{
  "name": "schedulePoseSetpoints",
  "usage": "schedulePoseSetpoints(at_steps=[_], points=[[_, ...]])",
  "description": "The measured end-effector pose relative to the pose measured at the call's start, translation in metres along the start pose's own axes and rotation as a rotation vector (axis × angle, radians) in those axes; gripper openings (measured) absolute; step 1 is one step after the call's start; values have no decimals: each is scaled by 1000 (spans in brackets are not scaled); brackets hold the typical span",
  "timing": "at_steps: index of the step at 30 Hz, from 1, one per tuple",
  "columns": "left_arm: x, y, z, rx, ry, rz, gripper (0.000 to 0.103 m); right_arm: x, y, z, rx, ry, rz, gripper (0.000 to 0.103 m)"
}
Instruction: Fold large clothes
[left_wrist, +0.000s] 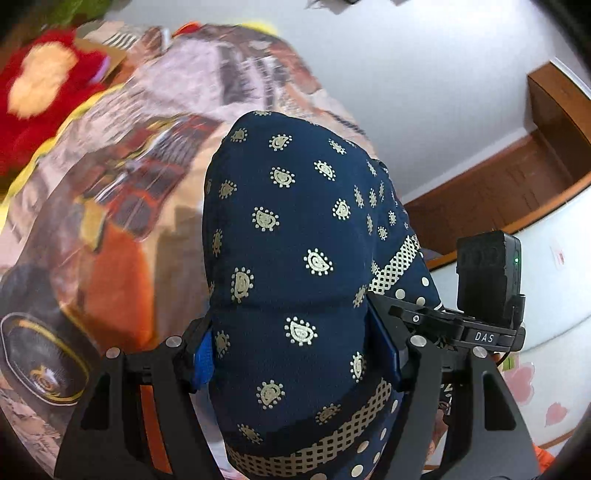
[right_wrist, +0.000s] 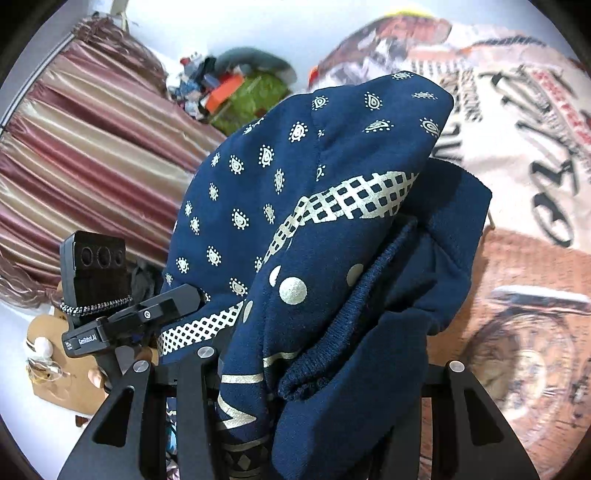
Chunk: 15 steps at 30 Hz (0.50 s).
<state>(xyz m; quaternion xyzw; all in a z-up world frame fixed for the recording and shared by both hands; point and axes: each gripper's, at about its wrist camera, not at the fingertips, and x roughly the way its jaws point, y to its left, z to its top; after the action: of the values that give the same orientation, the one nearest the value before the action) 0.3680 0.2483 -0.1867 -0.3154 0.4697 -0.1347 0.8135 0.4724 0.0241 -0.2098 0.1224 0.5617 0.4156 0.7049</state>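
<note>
Over the bed, both tongs carry one bunched navy garment (left_wrist: 295, 258) clear of the printed bedspread (left_wrist: 122, 206) beneath. The left tongs (left_wrist: 291, 354) stand fairly wide, yet their blue pads press into a thick wad of the paisley-printed cloth, so they have firm hold. The right tongs (right_wrist: 321, 373) are closed narrower on another bundle, where a ribbed hem (right_wrist: 343, 332) and a lattice-printed band (right_wrist: 354, 199) show among the folds.

It looks like soft, fleecy knit: light enough to lift, limp, and thick where doubled up. It will sag and slump rather than keep any shape, so I'd judge folding needs it spread flat first. Better holds would be single edges, such as the hem or shoulder seams, not the wadded handfuls now gripped. The silver print looks slightly rubbery and may cling to itself.
</note>
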Motion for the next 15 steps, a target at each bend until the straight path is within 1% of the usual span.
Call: schedulePoseSetpoints(at_steps=[4,7,12,15], points=[[9,34,-3,-49,24,18,70,40,-4,2,11,57,-7,45],[18,53,-7,-67,49,33,70,66,-10,-1,25,95,-11,45],[39,79,-18,-91,105,47,70,99,-22,-8,33,159,-41,45],[44,83,-26,-69,108,57,71,110,-24,-9,25,186,-69,45]])
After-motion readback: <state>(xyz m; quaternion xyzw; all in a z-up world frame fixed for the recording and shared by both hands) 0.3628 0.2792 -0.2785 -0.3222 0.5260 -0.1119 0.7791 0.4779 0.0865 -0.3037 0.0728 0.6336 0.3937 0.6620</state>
